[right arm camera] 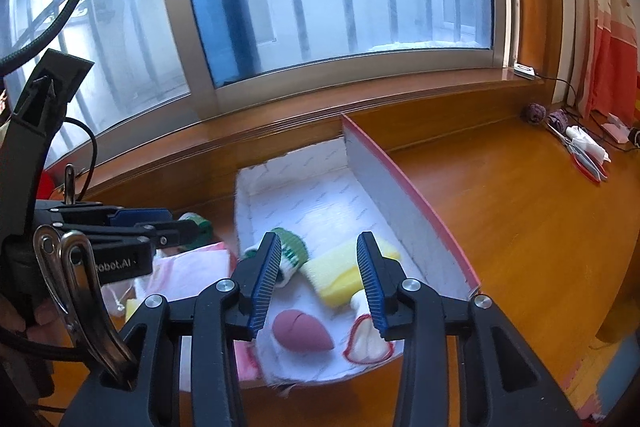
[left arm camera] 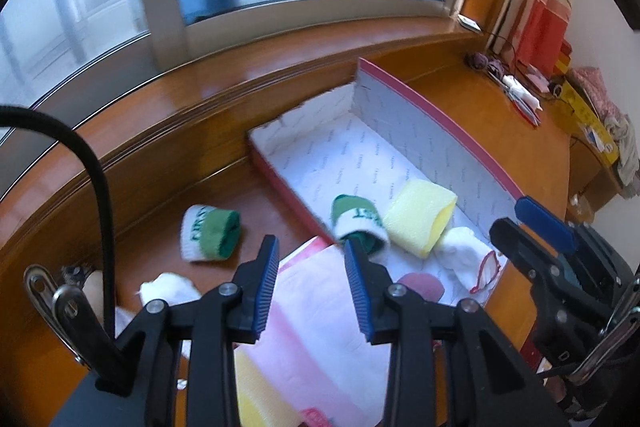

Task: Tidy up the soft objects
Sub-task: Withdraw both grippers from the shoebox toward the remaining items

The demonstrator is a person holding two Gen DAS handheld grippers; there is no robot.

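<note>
A pink-walled box [left arm camera: 448, 131] lined with white paper holds a green-and-white wristband [left arm camera: 358, 219], a yellow sponge [left arm camera: 420, 221], a white sock with red trim [left arm camera: 466, 253] and a mauve makeup sponge [left arm camera: 420, 285]. A second wristband [left arm camera: 210, 233] and a white cloth [left arm camera: 168, 289] lie on the desk left of the box. My left gripper [left arm camera: 311, 245] is open above a pink striped towel [left arm camera: 320, 327], with nothing between its pads. My right gripper [right arm camera: 318, 247] hovers open above the yellow sponge [right arm camera: 340, 275] and the mauve sponge [right arm camera: 300, 335], holding nothing.
The box stands on a wooden desk [right arm camera: 500, 207] against a window sill [right arm camera: 280, 131]. Red-handled scissors [right arm camera: 584, 159], purple yarn balls [right arm camera: 536, 113] and a cable lie at the far right. Red bags [left arm camera: 540, 31] stand in the right corner.
</note>
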